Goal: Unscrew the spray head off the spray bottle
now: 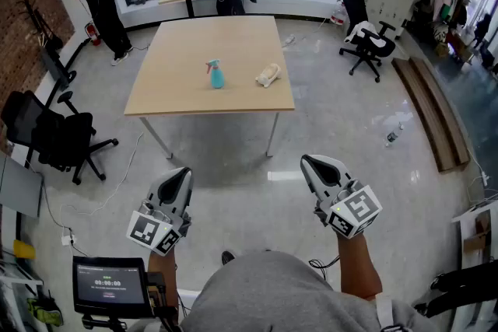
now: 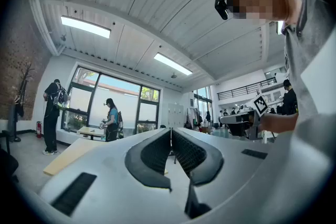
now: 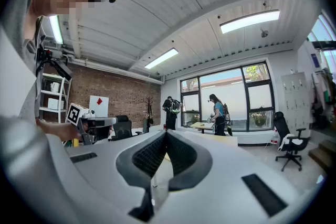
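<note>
- Spray bottle (image 1: pixel 215 77): teal plastic, small, pear-shaped body. Upright near the middle of the table (image 1: pixel 179 93), spray head (image 1: pixel 211 64) on top of it, well apart from both hand-held grippers.
- Just to its right, not touching: crumpled beige cloth (image 1: pixel 268 75) (soft and lumpy, fabric impossible to tell).
- Table: square pale wood-look top, smooth and matt, on thin white legs. Below it, a polished grey floor (image 1: pixel 233 167), glossy with reflections.
- Left hand-held gripper (image 1: pixel 180 172): smooth light-grey shell tapering forward, black ribbed pads (image 2: pixel 149 157) pressed together at the tips with nothing between them. Held low over the floor, short of the table's near edge.
- Right hand-held gripper (image 1: pixel 310 161): same grey shell, same black textured pads (image 3: pixel 184 157), jaws closed on nothing.
- At the rear of each: left marker cube (image 1: pixel 153 232) and right marker cube (image 1: pixel 354 212), white with black square patterns.
- Black swivel chair (image 1: pixel 54 138) left of the table, padded, on a star base.
- Writing: none legible on the bottle. Small dark screen (image 1: pixel 109 281) at lower left, digits too small to read.
- On the red-brick wall (image 3: pixel 121 97): white sign (image 3: pixel 98 106) bearing a red diamond, no words made out.
</note>
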Action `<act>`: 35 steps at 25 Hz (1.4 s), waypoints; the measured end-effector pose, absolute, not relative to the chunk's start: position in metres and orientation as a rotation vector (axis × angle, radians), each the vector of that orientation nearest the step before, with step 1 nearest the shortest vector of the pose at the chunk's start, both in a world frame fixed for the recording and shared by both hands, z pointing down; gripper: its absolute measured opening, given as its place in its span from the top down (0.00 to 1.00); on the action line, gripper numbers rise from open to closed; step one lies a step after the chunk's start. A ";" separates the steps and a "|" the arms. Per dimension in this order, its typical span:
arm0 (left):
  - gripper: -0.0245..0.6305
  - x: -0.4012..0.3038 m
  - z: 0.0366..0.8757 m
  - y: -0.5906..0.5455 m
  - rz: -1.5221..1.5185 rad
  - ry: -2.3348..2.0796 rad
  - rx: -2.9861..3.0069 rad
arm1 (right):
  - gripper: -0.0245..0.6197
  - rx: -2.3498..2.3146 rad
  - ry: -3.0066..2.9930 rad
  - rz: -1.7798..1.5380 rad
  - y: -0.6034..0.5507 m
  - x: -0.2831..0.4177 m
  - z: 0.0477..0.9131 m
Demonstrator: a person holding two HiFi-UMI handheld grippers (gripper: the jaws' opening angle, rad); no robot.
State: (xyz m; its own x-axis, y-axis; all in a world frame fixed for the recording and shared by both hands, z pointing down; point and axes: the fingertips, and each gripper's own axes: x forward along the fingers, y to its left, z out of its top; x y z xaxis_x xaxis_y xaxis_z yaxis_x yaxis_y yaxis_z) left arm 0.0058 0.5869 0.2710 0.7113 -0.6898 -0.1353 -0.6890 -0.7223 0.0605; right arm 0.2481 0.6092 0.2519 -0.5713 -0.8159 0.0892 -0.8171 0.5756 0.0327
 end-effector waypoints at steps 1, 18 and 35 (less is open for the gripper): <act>0.95 0.005 0.272 0.587 -0.234 -1.168 2.901 | 0.95 1.406 -2.702 0.015 0.610 0.247 0.253; 0.95 -0.015 0.283 0.594 -0.242 -1.119 2.908 | 0.95 1.426 -2.727 0.011 0.620 0.219 0.256; 0.95 -0.076 0.305 0.543 -0.295 -1.087 2.869 | 0.95 1.409 -2.734 0.018 0.570 0.153 0.262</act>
State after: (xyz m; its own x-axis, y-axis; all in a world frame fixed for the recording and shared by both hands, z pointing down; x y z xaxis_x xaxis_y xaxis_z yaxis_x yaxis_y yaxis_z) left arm -0.0760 0.5433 0.3054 0.7333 -0.6616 -0.1569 -0.6503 -0.7498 0.1222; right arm 0.1526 0.5696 0.2625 -0.5786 -0.8131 0.0635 -0.8139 0.5807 0.0195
